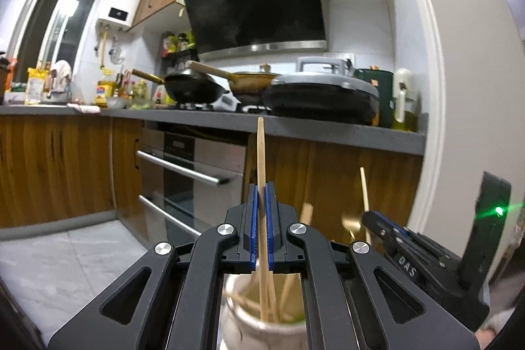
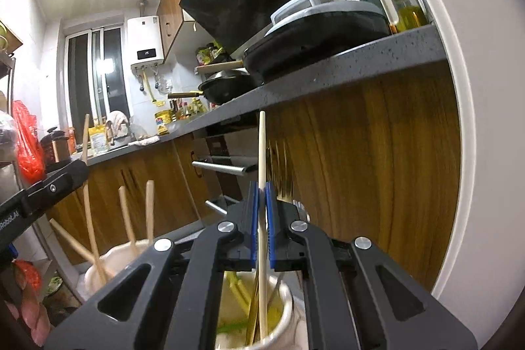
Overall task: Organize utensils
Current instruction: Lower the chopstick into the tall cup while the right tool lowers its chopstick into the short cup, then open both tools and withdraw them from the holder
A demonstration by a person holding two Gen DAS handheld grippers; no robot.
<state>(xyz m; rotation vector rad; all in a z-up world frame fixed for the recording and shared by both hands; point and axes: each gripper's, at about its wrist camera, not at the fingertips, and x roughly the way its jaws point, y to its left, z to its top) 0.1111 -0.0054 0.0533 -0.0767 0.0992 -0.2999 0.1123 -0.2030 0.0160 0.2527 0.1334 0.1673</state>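
Note:
My left gripper point(image 1: 261, 195) is shut on a wooden chopstick point(image 1: 261, 153) that stands upright; its lower end reaches into a cream ceramic holder point(image 1: 262, 330) with several other chopsticks. My right gripper point(image 2: 262, 195) is shut on another wooden chopstick point(image 2: 262, 146), upright, its lower end in a second pale holder point(image 2: 285, 317) with green and gold utensils. In the right wrist view the left gripper's body point(image 2: 39, 195) shows at the left above the cream holder point(image 2: 108, 264). In the left wrist view the right gripper point(image 1: 377, 218) shows at the right, with a gold spoon point(image 1: 349, 223) beside it.
A grey kitchen counter point(image 1: 295, 127) runs across ahead, with pans point(image 1: 193, 87), a lidded grill pan point(image 1: 321, 97) and an oil jug point(image 1: 405, 100). Below are wooden cabinets point(image 1: 55, 166) and an oven point(image 1: 190, 179). A white door frame point(image 1: 423, 54) stands at the right.

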